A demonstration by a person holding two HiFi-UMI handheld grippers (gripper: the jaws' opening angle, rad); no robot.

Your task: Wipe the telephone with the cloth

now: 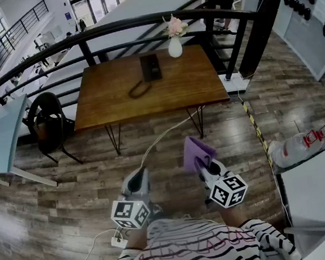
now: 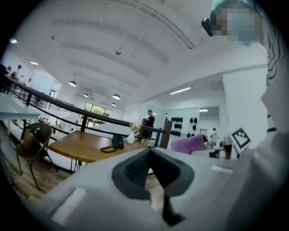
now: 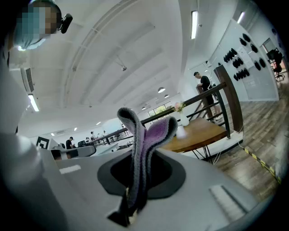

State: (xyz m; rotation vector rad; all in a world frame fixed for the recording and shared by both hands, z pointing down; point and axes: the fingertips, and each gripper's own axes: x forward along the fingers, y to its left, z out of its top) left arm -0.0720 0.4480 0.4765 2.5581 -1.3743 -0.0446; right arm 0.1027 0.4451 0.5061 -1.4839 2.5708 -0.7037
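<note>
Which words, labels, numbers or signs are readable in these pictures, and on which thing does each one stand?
No text is readable here.
Striped shirt: reddish lettering across it, too blurred to read.
White object at the right edge: red marks, too blurred to read.
Cubes on the left gripper and right gripper: black-and-white square patterns, no words.
Telephone: no print can be seen.

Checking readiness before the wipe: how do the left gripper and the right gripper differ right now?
The left gripper holds nothing; the right gripper is shut on the folded purple cloth. The left gripper's jaws meet each other directly, while the right gripper's jaws meet only the cloth, which sticks out past them. Both are well short of the telephone on the wooden table.
</note>
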